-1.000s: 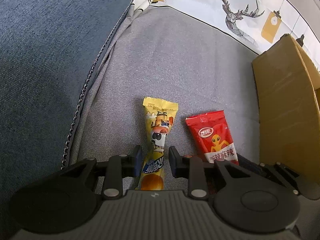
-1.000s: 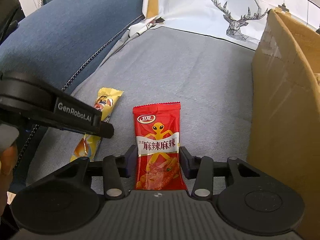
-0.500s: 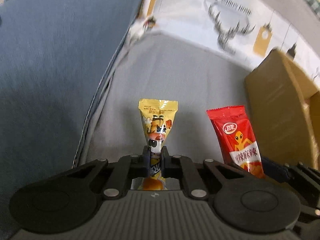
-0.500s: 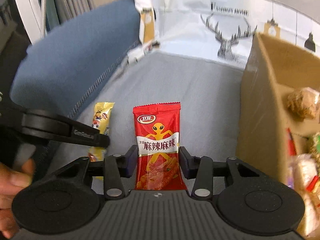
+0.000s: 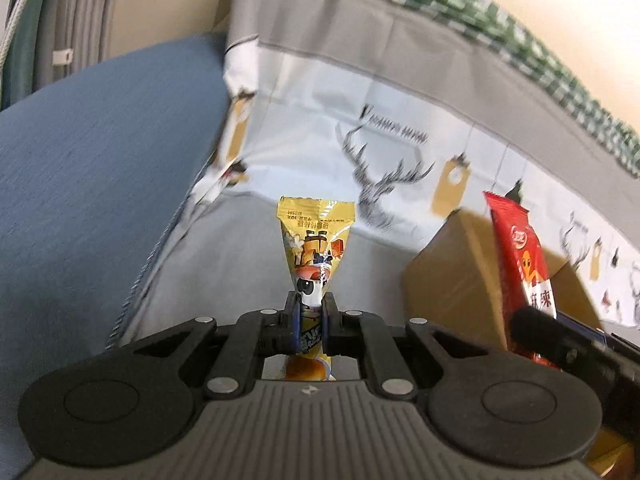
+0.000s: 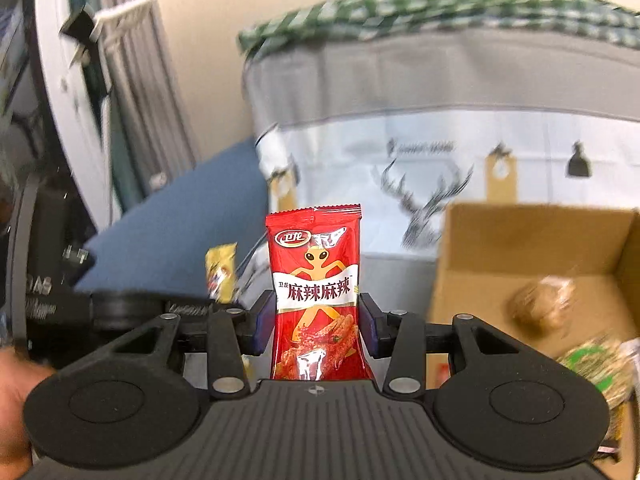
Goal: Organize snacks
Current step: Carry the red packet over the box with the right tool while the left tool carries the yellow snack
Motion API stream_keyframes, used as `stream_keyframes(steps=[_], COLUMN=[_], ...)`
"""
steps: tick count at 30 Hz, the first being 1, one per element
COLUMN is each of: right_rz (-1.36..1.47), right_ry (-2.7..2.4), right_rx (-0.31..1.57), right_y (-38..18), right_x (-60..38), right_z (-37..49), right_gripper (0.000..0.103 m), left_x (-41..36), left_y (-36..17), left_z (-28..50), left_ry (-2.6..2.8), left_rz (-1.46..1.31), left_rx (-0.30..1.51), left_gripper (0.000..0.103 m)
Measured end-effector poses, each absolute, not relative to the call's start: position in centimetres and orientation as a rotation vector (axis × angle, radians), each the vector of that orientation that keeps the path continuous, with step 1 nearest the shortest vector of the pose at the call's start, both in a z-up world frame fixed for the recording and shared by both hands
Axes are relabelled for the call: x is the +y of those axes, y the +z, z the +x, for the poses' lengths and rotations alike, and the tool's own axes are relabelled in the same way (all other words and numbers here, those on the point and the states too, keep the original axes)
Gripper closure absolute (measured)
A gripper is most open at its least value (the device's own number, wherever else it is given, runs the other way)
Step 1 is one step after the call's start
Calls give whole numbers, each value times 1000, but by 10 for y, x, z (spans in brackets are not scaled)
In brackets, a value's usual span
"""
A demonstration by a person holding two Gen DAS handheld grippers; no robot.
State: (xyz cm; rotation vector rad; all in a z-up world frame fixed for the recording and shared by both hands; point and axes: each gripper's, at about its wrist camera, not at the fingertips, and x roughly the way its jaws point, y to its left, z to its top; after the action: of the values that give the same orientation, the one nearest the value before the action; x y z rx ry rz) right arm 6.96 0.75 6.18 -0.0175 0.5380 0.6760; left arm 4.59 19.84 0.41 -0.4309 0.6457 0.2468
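Note:
My left gripper (image 5: 307, 322) is shut on a yellow snack packet (image 5: 316, 240) and holds it upright in the air above the grey sofa seat (image 5: 224, 264). My right gripper (image 6: 316, 320) is shut on a red spicy snack packet (image 6: 316, 280), also lifted. The red packet shows at the right of the left wrist view (image 5: 524, 256), and the yellow packet shows small at the left of the right wrist view (image 6: 221, 270). An open cardboard box (image 6: 520, 248) stands to the right; it also shows in the left wrist view (image 5: 456, 272).
The box holds several snacks, among them a brown round one (image 6: 540, 304) and a green-white packet (image 6: 596, 364). A blue sofa armrest (image 5: 88, 184) rises at the left. A deer-print cushion (image 5: 400, 160) lines the back.
Both grippers have risen off the seat with their packets and tilted up towards the backrest. The left gripper closed on the yellow packet a second ago. The box interior has come into view.

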Motion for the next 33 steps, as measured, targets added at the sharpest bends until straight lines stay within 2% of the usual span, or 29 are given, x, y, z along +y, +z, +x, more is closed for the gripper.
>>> stream_keyframes(steps=[13, 33], right_rz=[111, 136], right_ry=[473, 276], right_rx=[448, 443], right_y=[82, 79], right_x=[-65, -138], right_z=[110, 129], right_gripper=[58, 58], left_x=[122, 61], left_y=[35, 27], left_z=[57, 76], left_ry=[81, -150], left_rz=[-376, -444], left_rx=[457, 465], left_gripper=[93, 93])
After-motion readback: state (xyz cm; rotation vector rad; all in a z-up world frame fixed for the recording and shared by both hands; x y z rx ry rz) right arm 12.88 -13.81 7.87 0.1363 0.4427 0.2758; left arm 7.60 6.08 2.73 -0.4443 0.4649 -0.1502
